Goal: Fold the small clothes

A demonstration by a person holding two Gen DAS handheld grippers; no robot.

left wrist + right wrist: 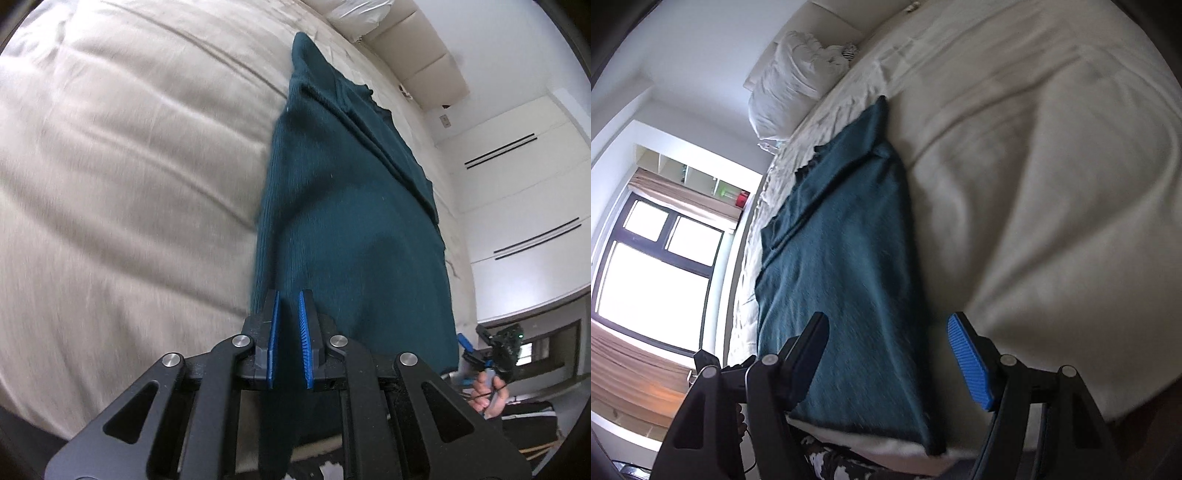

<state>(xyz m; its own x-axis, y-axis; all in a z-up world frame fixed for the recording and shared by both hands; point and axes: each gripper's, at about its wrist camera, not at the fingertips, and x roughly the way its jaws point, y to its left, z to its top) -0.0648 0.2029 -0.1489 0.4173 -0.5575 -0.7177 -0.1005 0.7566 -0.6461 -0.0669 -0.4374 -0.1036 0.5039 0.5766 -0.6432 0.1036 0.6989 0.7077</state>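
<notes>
Between the left gripper (288, 301) pads, teal garment (351, 221) edge pinched, right gripper (886, 328) wide, empty, garment on bed (129, 147) beneath.

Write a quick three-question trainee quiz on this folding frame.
1. True or false: the right gripper has its fingers apart, pinching nothing.
2. What does the teal garment lie on? A: a wooden table. B: a beige bed cover. C: a tiled floor.
3. Fill in: the ribbed pads on the fingers are ___ in colour.

Key: 1 true. 2 B. 3 blue.
</notes>
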